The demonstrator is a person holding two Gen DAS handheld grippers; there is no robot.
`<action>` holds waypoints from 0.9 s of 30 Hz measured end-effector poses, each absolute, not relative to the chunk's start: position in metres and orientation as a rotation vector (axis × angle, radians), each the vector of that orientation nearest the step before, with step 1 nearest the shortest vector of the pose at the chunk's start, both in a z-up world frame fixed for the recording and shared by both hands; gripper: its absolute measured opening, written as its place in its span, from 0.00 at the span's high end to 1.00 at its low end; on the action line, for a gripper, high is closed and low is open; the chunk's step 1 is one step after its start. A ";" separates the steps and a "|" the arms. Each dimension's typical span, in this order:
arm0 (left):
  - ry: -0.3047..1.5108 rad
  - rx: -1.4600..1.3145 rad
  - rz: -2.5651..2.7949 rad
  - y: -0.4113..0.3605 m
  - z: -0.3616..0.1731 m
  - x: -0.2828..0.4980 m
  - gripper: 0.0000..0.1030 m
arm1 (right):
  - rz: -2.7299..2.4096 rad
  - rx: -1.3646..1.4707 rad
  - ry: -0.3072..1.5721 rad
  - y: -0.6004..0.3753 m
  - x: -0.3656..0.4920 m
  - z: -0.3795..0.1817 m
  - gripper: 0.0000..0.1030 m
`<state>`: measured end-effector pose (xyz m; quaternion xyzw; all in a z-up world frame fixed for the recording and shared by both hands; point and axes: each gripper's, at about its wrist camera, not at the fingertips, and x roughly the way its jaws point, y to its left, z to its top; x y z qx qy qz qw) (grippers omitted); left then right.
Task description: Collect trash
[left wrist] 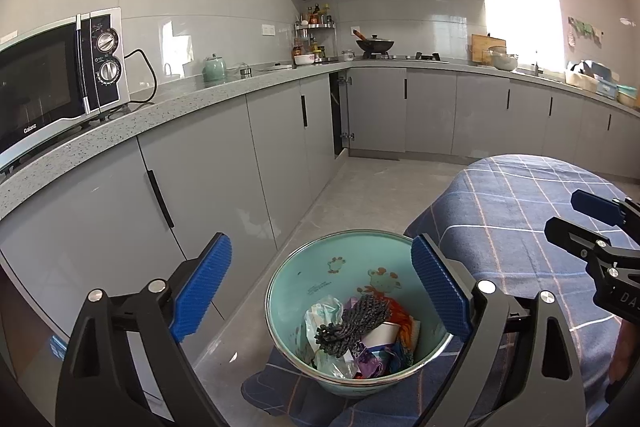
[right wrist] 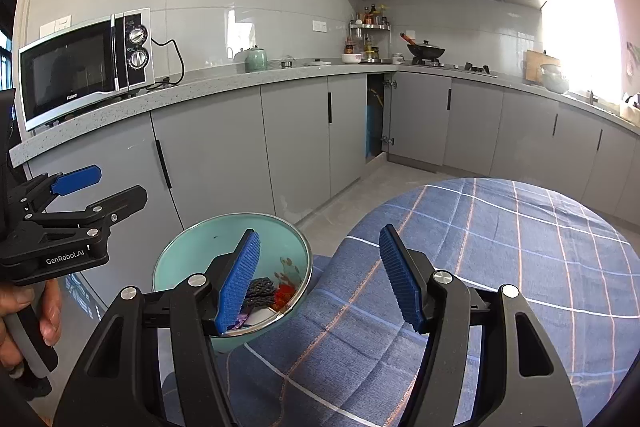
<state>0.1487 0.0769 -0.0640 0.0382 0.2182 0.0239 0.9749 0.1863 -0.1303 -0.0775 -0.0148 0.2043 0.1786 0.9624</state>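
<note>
Trash (left wrist: 352, 331) heaped in the bottom of a mint-green bin (left wrist: 298, 277) with cartoon prints on its inner wall: a dark grey knitted bundle (left wrist: 354, 323) on top, crumpled pale plastic (left wrist: 324, 319) to its left, a white paper cup (left wrist: 380, 337), orange and purple scraps beside it

Bin standing at the left edge of a round table under a blue plaid cloth (left wrist: 516, 203), rim just beside the cloth's hanging fold

Left gripper (left wrist: 320, 293) held over the bin, blue pads wide apart on either side of the rim, nothing between them, touching nothing; seen from the right wrist view, gripped by a hand (right wrist: 24, 315) left of the bin

Right gripper (right wrist: 320, 279) to the right of the bin, above the plaid cloth, jaws partly apart and empty, left pad overlapping the bin's rim in view; contact cannot be told

Beyond the bin: grey base cabinets (right wrist: 296, 143), a Galanz microwave (right wrist: 86, 67) on the speckled counter, a wok (right wrist: 426, 51) on the hob farther back
</note>
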 end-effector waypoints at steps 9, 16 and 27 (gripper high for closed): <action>0.432 0.076 0.050 0.077 -0.063 0.147 0.10 | 0.359 -0.023 0.401 -0.132 0.183 -0.076 0.38; 0.431 0.077 0.050 0.077 -0.064 0.146 0.10 | 0.360 -0.021 0.402 -0.133 0.183 -0.076 0.38; 0.429 0.074 0.054 0.078 -0.064 0.146 0.09 | 0.360 -0.021 0.401 -0.133 0.183 -0.076 0.38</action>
